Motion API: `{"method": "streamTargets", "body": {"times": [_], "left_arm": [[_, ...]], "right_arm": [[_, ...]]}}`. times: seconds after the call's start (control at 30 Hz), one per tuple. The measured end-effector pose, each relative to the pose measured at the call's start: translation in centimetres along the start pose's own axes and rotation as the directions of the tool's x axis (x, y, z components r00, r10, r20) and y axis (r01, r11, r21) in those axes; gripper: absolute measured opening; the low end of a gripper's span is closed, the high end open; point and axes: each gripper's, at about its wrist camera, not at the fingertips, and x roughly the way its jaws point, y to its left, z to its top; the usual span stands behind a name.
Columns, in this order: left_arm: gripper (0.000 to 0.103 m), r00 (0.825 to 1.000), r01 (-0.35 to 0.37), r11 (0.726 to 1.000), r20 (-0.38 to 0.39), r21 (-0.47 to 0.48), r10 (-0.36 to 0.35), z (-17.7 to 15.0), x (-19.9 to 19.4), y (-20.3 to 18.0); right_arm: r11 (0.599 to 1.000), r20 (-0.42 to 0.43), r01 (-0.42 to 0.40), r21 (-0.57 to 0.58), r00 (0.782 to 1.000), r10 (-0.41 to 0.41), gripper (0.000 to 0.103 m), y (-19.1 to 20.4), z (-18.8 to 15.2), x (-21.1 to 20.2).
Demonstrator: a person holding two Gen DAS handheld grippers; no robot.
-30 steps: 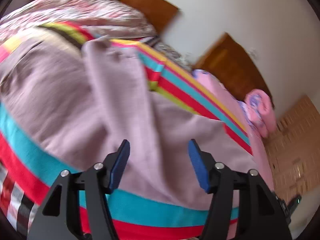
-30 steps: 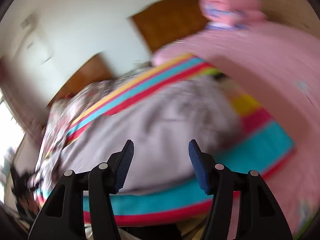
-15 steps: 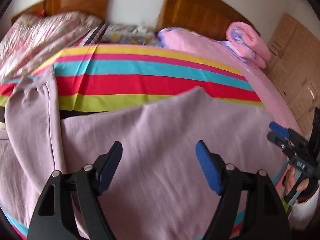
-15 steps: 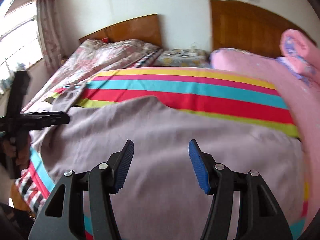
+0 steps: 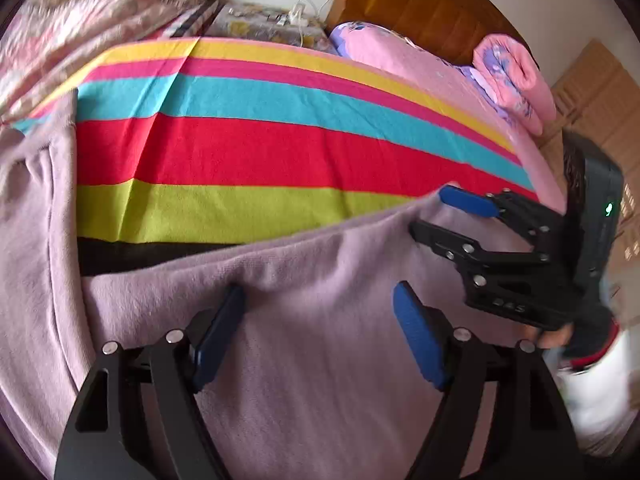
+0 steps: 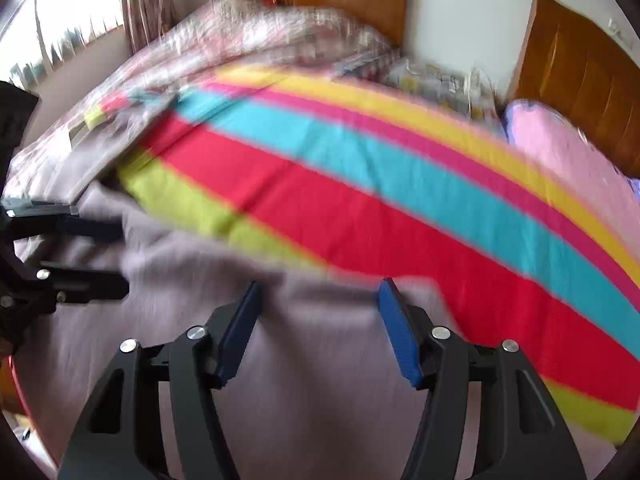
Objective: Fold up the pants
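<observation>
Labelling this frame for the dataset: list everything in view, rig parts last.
pants: 1, mauve, spread on the near part of the bed
striped blanket: 1, yellow, pink, teal, red, green, under the pants
floral quilt: 1, pinkish, far left
pink bedding: 1, far right by the headboard
rolled blanket: 1, pink, far right
headboards: 2, brown wood, against the wall
left gripper: 1, black, blue pads, open over the pants
right gripper: 1, same, open over the pants

Both grippers are black angular frames with silver screws and blue pads: the left gripper (image 5: 318,336), the right gripper (image 6: 318,328). A green light glows on the right one's housing.
</observation>
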Motion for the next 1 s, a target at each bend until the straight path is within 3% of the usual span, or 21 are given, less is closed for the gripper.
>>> {"method": "streamTargets", "body": {"times": [0.1,0.27,0.33,0.43,0.57,0.7,0.73,0.8,0.87,0.9,0.93,1.0], "left_arm": [[0.081,1.0,0.008,1.0,0.017,0.013,-0.008,0.2,0.1,0.1],[0.081,0.998,-0.028,1.0,0.063,0.006,0.028,-1.1,-0.6,-0.5],[0.081,0.992,-0.052,0.998,0.11,-0.028,0.055,-1.6,-2.1,-0.8],[0.087,0.986,-0.018,0.999,0.163,-0.03,0.022,-2.7,-4.7,-1.6],[0.091,0.984,-0.032,0.999,0.171,-0.042,0.039,-4.9,-6.3,-1.9],[0.093,0.991,-0.051,0.997,0.123,-0.058,0.058,-6.3,-5.1,-1.5],[0.093,0.992,-0.059,0.996,0.111,-0.069,0.067,-6.7,-4.7,-1.3],[0.093,0.991,-0.085,0.993,0.095,-0.078,0.092,-7.4,-4.7,-1.7],[0.093,0.987,-0.081,0.994,0.13,-0.072,0.09,-7.7,-6.0,-1.7],[0.093,0.977,-0.079,0.995,0.192,-0.067,0.09,-7.9,-7.8,-1.4],[0.095,0.964,-0.087,0.994,0.246,-0.071,0.102,-8.1,-9.5,-1.1],[0.102,0.919,-0.135,0.985,0.358,-0.109,0.165,-8.5,-13.4,0.8]], "right_arm": [[0.997,0.01,0.021,0.074,1.0,-0.022,0.056,-1.9,0.6,-0.2],[0.991,0.064,-0.025,0.133,0.998,0.017,0.057,-2.1,-0.9,-3.4],[0.994,0.065,0.004,0.112,0.998,-0.012,0.059,-1.6,-2.3,-5.4],[0.983,0.061,0.092,0.157,0.993,-0.103,0.066,-3.0,-5.3,-9.0],[0.919,0.017,0.182,0.35,0.98,-0.2,0.074,-8.5,-11.1,-13.9],[0.856,-0.105,0.278,0.435,0.96,-0.258,0.074,-13.1,-16.3,-14.3],[0.851,-0.091,0.228,0.474,0.974,-0.21,0.074,-14.4,-17.3,-13.8],[0.825,-0.055,0.199,0.528,0.978,-0.201,0.074,-14.8,-17.5,-14.1],[0.809,-0.064,0.269,0.522,0.958,-0.278,0.075,-13.5,-16.2,-14.8],[0.807,-0.04,0.284,0.518,0.95,-0.308,0.076,-12.6,-15.6,-15.3],[0.828,0.025,0.248,0.503,0.953,-0.301,0.076,-10.9,-14.5,-16.2],[0.874,0.111,0.166,0.456,0.964,-0.241,0.076,-8.1,-12.8,-16.7]]}}
